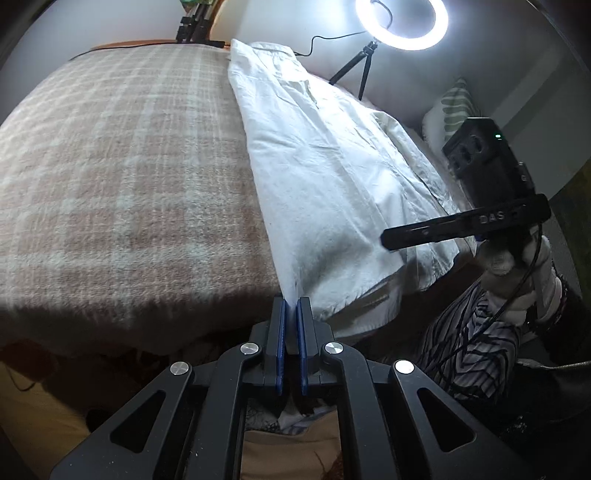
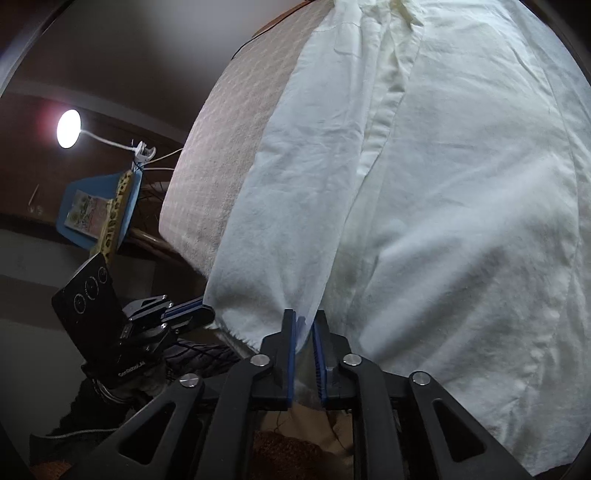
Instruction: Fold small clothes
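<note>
A white garment [image 1: 332,166] lies lengthwise along the right side of a bed, its near hem hanging over the edge. My left gripper [image 1: 291,306] is shut on the garment's near left corner, the cloth pinched between its blue pads. In the right wrist view the garment [image 2: 443,184] fills most of the frame. My right gripper [image 2: 304,326] has a gathered bit of the hem between its pads, which press on it. The left gripper [image 2: 208,314] shows at the hem's left corner. From the left wrist view the right gripper [image 1: 388,240] reaches in over the hem from the right.
A pink and cream checked blanket [image 1: 129,166] covers the bed. A ring light [image 1: 402,22] on a small tripod and a leaf-print pillow [image 1: 454,107] stand at the far right. A striped sleeve [image 1: 472,350] is lower right. A clip lamp [image 2: 68,129] and blue chair [image 2: 96,214] are left.
</note>
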